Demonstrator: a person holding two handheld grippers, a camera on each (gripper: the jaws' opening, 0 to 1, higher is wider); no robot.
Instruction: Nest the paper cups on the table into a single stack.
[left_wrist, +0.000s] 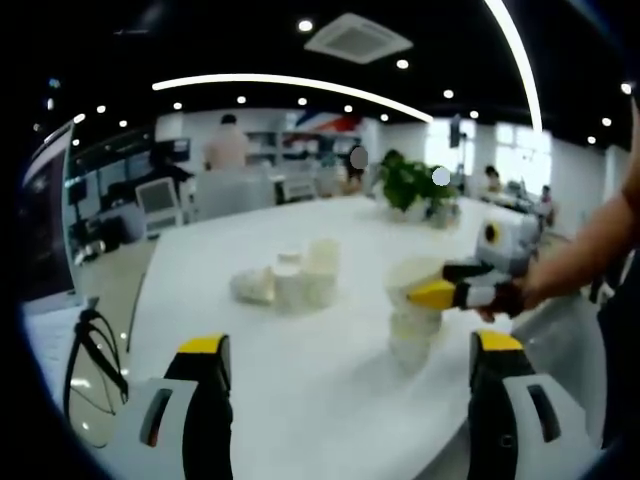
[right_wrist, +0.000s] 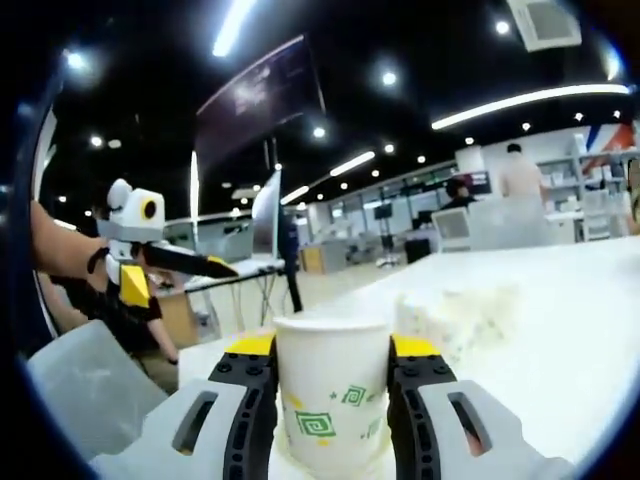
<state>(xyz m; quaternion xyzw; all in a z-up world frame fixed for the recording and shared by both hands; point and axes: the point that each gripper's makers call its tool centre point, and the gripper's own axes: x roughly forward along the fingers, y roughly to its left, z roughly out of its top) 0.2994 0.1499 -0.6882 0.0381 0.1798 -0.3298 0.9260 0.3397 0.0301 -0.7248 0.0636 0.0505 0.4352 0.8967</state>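
Note:
On the white table lies a loose cluster of white paper cups, some upright and one on its side. To the right, my right gripper comes in from the side, shut on a paper cup that sits on top of a short cup stack. The right gripper view shows that white cup with green square prints clamped between the jaws of the right gripper. A blurred cup lies behind it. My left gripper hovers open over the near table, also seen as the left gripper held in a hand.
A potted plant stands at the table's far end. The table's curved edge runs on the left above the floor, with a chair beside it. People, desks and monitors fill the office behind. A person's arm reaches in from the right.

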